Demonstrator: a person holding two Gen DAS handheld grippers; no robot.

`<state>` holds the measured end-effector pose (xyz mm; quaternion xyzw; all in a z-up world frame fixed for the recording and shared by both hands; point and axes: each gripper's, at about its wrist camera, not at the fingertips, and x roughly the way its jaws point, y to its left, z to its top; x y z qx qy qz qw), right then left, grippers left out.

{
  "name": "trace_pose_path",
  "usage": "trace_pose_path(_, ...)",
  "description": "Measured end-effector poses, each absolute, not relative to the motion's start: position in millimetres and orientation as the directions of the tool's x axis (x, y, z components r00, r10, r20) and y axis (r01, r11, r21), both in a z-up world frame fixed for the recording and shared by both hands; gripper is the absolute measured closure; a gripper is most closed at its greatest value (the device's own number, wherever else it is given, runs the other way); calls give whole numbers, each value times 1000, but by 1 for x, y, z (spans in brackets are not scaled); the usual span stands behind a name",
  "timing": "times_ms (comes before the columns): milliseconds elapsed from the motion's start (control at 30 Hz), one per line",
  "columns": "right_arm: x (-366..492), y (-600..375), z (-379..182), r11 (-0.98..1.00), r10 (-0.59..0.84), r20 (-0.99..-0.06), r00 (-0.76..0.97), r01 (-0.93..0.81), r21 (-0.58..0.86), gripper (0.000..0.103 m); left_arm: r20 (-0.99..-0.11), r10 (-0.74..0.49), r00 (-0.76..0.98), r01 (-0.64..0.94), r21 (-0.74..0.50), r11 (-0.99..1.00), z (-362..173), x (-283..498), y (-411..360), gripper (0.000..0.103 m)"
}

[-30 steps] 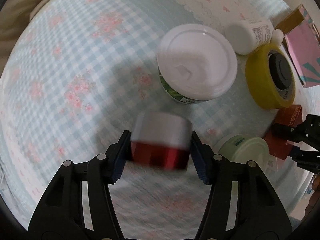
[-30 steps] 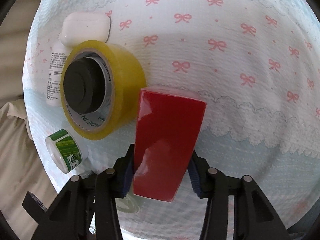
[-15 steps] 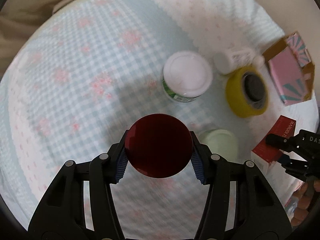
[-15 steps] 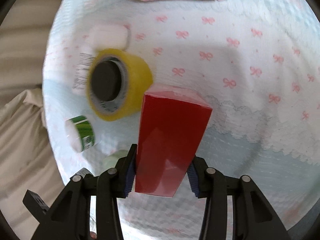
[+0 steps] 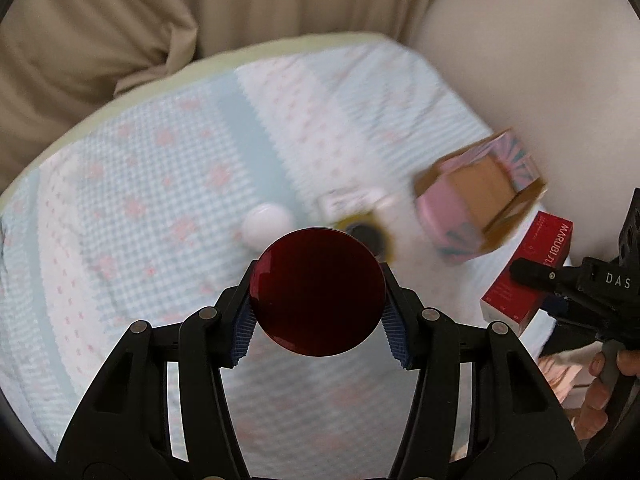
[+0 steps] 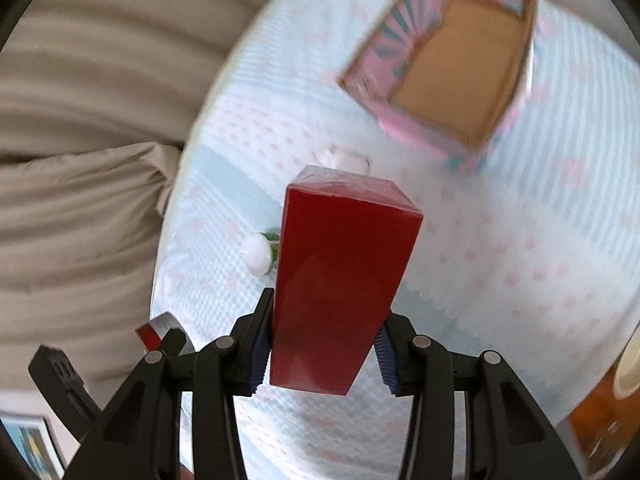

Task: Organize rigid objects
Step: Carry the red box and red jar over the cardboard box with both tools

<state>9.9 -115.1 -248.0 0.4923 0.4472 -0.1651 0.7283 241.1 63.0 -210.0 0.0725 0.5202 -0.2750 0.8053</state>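
Below, a bed (image 5: 168,184) in a pale blue and pink patterned cover holds an open pink box (image 6: 452,68), with a yellow tape roll (image 5: 370,232) and a white-lidded jar (image 5: 266,222) near it. The right gripper (image 6: 324,354) clamps a tall red carton (image 6: 340,276) in the air above the cover. The left gripper (image 5: 318,334) pinches a round red tin (image 5: 318,292), likewise clear of the bed.

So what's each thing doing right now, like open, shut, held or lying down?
Left gripper: shut on the red jar.
Right gripper: shut on the red box.
Pink box: open, nothing visible inside.
Green-labelled tub: lid on.
Yellow tape roll: lying on the cloth.
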Motion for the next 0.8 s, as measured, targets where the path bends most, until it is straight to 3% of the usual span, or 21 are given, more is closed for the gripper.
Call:
trace_pose_path(167,-3,-154,-197,552,159,-810,564,630,546,62,-850,-407,336,541,-180,822,-180,225,19,52)
trace_pose_path(433,4,-244,-178,664,133,-824,551,568,487,62,-829,-398,393,507,-166,846,-160,207,-62,52)
trace_pose_path(800,39,-381,-199,787,186,-883,431,472,396,62,-867,-363,342,387,-222,895,-211,214,-197,52)
